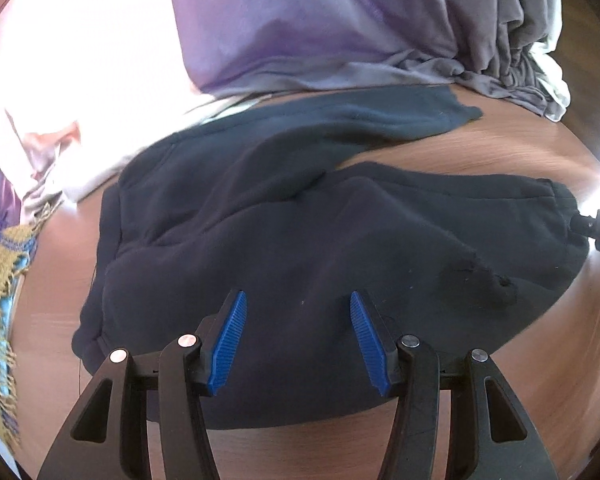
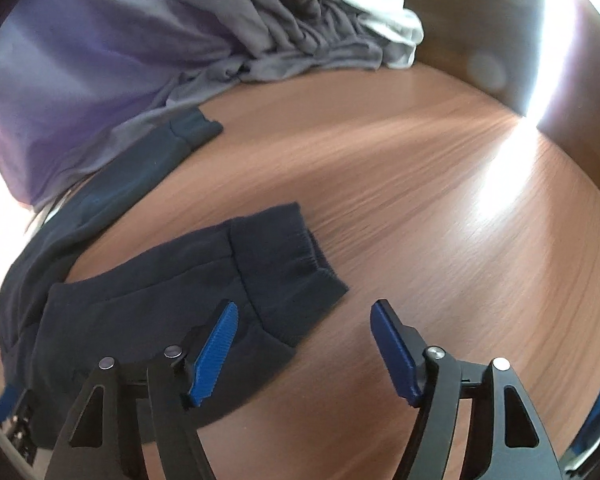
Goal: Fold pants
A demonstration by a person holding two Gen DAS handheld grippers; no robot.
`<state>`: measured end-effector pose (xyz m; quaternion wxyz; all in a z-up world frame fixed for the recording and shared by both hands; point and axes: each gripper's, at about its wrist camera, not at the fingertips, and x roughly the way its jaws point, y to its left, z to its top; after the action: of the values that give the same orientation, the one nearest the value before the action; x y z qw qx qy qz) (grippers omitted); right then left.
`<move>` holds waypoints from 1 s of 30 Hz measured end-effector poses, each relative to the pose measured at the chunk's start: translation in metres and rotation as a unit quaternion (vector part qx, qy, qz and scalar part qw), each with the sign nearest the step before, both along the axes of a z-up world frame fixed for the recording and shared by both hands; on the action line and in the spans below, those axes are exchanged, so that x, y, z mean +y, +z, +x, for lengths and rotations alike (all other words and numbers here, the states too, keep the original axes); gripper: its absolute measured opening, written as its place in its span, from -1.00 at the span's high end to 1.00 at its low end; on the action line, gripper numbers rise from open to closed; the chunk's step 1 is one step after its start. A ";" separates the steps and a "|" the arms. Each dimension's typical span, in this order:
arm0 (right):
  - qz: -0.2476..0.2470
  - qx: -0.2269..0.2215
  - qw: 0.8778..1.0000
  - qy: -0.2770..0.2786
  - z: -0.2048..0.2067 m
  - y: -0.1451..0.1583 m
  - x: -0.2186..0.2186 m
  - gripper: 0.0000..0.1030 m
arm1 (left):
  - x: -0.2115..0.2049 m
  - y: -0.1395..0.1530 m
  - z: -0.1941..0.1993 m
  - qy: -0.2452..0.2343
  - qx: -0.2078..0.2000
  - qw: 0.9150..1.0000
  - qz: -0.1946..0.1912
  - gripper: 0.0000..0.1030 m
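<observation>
Dark navy sweatpants [image 1: 260, 232] lie spread on the wooden table [image 1: 480, 152], waistband to the left and the two legs parted toward the right. My left gripper [image 1: 298, 296] hovers over the seat of the pants, blue pads apart, with no cloth pinched between them. In the right wrist view the near leg ends in a ribbed cuff [image 2: 284, 248]. My right gripper [image 2: 304, 305] stands open just at that cuff's near corner, left pad over the cloth and right pad over bare wood. The far leg's cuff [image 2: 196, 124] lies further back, partly under a pile of clothes.
A pile of purple [image 1: 280, 28], grey [image 2: 300, 28] and white [image 2: 384, 12] garments fills the back of the table. A fringed yellow and blue cloth [image 1: 0, 280] lies at the left edge. Bright glare falls on the wood [image 2: 500, 184] at the right, beside a dark upright panel [image 2: 580, 128].
</observation>
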<state>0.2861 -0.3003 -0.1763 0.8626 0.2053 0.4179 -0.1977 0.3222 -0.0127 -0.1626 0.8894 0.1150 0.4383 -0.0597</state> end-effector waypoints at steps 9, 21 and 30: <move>0.003 0.014 0.999 0.035 0.001 -0.006 0.008 0.61 | -0.004 -0.008 -0.001 -0.032 0.027 0.999 -0.010 -0.21; -0.114 0.055 0.992 0.023 -0.029 0.006 0.012 0.69 | 0.002 -0.025 -0.002 -0.013 0.082 0.996 -0.017 -0.37; -0.119 0.080 0.989 0.019 -0.032 0.002 0.015 0.69 | 0.008 -0.025 -0.006 -0.018 0.094 0.995 -0.021 -0.42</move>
<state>0.2543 -0.2855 -0.1744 0.8480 0.0769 0.4633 -0.2455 0.3167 -0.0049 -0.1874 0.8454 0.0982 0.5164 -0.0948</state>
